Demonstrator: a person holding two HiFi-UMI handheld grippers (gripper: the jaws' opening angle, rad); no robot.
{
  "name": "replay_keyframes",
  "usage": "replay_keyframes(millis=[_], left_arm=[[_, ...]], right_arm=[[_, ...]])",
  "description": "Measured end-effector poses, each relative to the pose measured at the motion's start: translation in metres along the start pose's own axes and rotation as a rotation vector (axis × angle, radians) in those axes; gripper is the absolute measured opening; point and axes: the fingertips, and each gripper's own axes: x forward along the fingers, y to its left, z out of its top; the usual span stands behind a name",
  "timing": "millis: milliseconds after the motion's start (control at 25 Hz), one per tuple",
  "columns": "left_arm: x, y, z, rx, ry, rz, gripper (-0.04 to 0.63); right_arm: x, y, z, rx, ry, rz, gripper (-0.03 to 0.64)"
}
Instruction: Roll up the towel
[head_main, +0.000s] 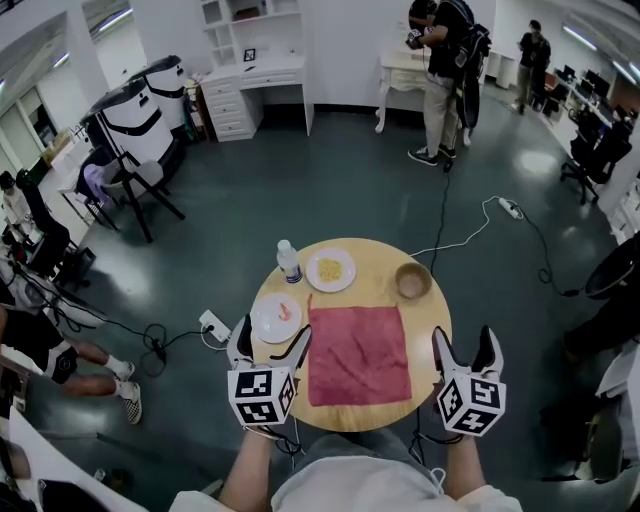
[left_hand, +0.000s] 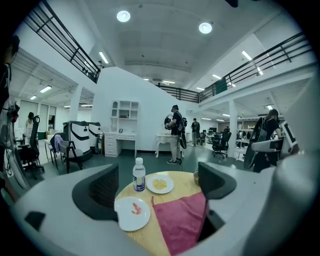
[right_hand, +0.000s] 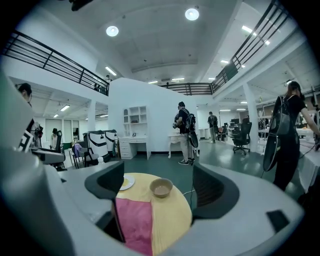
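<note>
A red towel (head_main: 357, 353) lies flat and unrolled on the round wooden table (head_main: 430, 322), reaching from the middle to the near edge. It shows too in the left gripper view as the towel (left_hand: 182, 221) and in the right gripper view as the towel (right_hand: 135, 222). My left gripper (head_main: 270, 342) hovers open at the towel's near left corner, above the table's left edge. My right gripper (head_main: 465, 348) is open off the table's right edge, apart from the towel. Both hold nothing.
On the table stand a water bottle (head_main: 288, 261), a plate with yellow food (head_main: 330, 268), a white plate with a shrimp (head_main: 277, 317) and a small bowl (head_main: 412, 280). A power strip and cables (head_main: 213, 324) lie on the floor. People stand at the back (head_main: 441, 75).
</note>
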Motion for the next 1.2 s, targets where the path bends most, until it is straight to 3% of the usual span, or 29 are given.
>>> replay_keyframes(millis=[600,1200], left_arm=[[0.008,-0.008,-0.025,-0.048,0.071,0.046,0.489],[0.004,-0.03,-0.108,-0.033,0.287,-0.091,0.324]], right_arm=[[0.052,0.017,0.003,-0.074,0.067,0.167,0.422],[0.054,0.043,-0.088,-0.136,0.329,0.383,0.283]])
